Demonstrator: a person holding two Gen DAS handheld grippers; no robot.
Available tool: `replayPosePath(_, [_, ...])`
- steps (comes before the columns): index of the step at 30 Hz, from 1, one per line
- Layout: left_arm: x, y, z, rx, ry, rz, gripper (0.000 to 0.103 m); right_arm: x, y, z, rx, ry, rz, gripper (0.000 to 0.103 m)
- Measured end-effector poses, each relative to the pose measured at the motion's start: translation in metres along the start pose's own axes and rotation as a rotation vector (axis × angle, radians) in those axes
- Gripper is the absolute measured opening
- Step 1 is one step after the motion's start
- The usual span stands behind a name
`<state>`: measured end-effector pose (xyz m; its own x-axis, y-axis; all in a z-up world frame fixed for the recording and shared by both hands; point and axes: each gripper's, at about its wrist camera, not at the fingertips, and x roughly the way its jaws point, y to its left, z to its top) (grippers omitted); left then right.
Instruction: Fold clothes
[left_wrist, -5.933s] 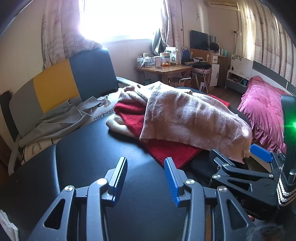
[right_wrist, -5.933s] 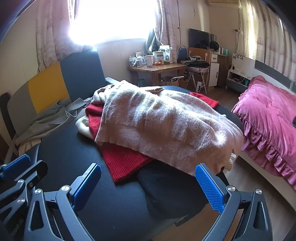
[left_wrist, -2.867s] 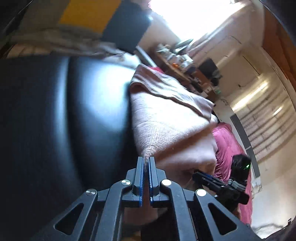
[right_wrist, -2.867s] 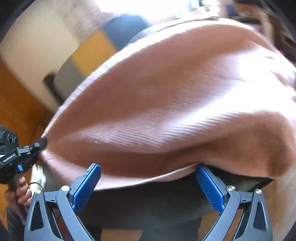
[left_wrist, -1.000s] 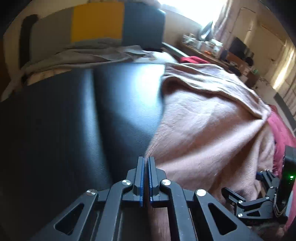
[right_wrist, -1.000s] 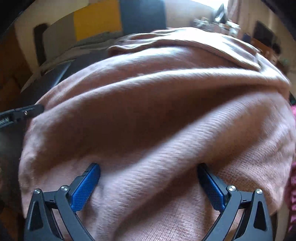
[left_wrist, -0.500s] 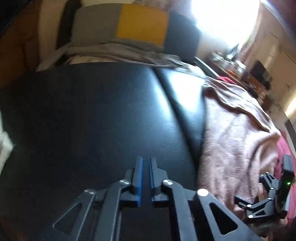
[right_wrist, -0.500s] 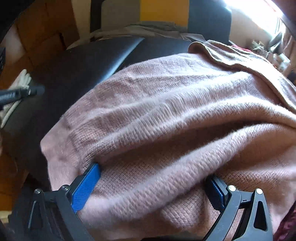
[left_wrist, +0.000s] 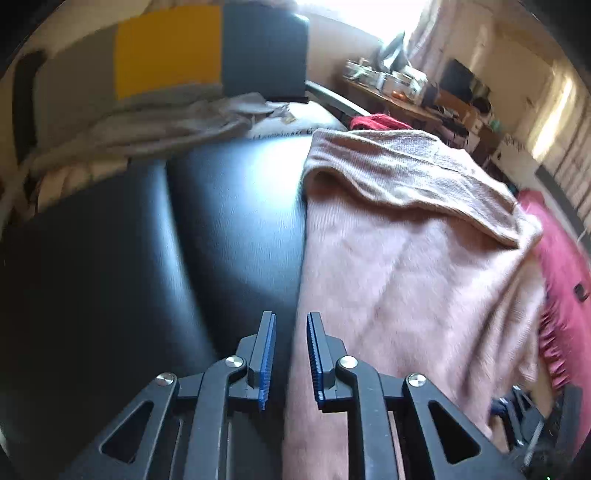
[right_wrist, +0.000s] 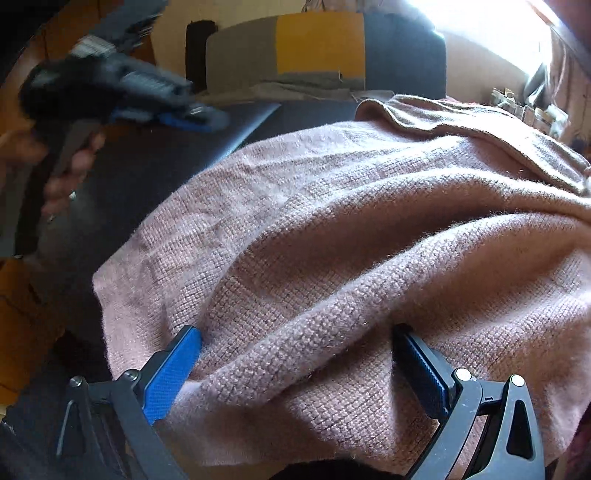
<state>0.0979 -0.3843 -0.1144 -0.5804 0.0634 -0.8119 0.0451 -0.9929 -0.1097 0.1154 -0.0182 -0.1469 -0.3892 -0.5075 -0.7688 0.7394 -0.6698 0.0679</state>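
A pink knit sweater (left_wrist: 406, 266) lies spread over the right part of a black leather surface (left_wrist: 184, 258), its near edge hanging toward me. My left gripper (left_wrist: 290, 321) is slightly open and empty, just above the sweater's left edge. In the right wrist view the sweater (right_wrist: 369, 221) fills the frame. My right gripper (right_wrist: 295, 338) is open wide, with a raised fold of the sweater lying between its fingers. The left gripper (right_wrist: 173, 114) shows there too, blurred, held up at the upper left.
A red garment (left_wrist: 376, 122) peeks out behind the sweater. Grey clothes (left_wrist: 166, 125) lie against a grey, yellow and blue backrest (left_wrist: 166, 55). A pink bedspread (left_wrist: 561, 266) is at the right. A wooden desk (left_wrist: 399, 96) with clutter stands beyond.
My left gripper let go of the sweater's corner, opened a little and swung back to the sweater's left edge. My right gripper stayed open against the near fold.
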Motion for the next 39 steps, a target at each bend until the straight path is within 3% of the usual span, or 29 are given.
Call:
replayPosePath(4, [0.031,-0.017,0.041,0.182,-0.002,-0.014,0.018,0.005,-0.007,0.002,0.007,-0.038,0.021,0.103])
replayPosePath(9, [0.076,-0.036,0.074,0.328,0.024,-0.062,0.019,0.023,-0.019,0.011,0.008,-0.081,0.061,0.103])
replayPosePath(15, [0.128,-0.037,0.108,0.409,0.061,-0.059,0.019,0.036,-0.033,0.022,0.011,-0.107,0.103,0.103])
replayPosePath(23, [0.178,-0.055,0.14,0.489,0.076,0.019,0.019,0.046,-0.036,0.03,0.005,-0.139,0.102,0.103])
replayPosePath(27, [0.192,-0.062,0.149,0.474,0.076,0.071,0.02,0.045,-0.033,0.031,0.001,-0.137,0.095,0.103])
replayPosePath(29, [0.191,-0.064,0.15,0.461,0.05,0.111,0.006,0.045,-0.031,0.033,-0.005,-0.126,0.092,0.103])
replayPosePath(30, [0.187,-0.061,0.151,0.42,0.022,0.124,0.005,0.046,-0.031,0.034,-0.009,-0.117,0.091,0.103])
replayPosePath(34, [0.14,-0.026,0.16,0.099,-0.114,-0.037,0.004,0.048,-0.028,0.037,-0.017,-0.108,0.086,0.103])
replayPosePath(39, [0.048,-0.006,0.148,-0.05,-0.299,-0.21,0.004,0.047,-0.031,0.041,0.008,-0.093,0.093,0.103])
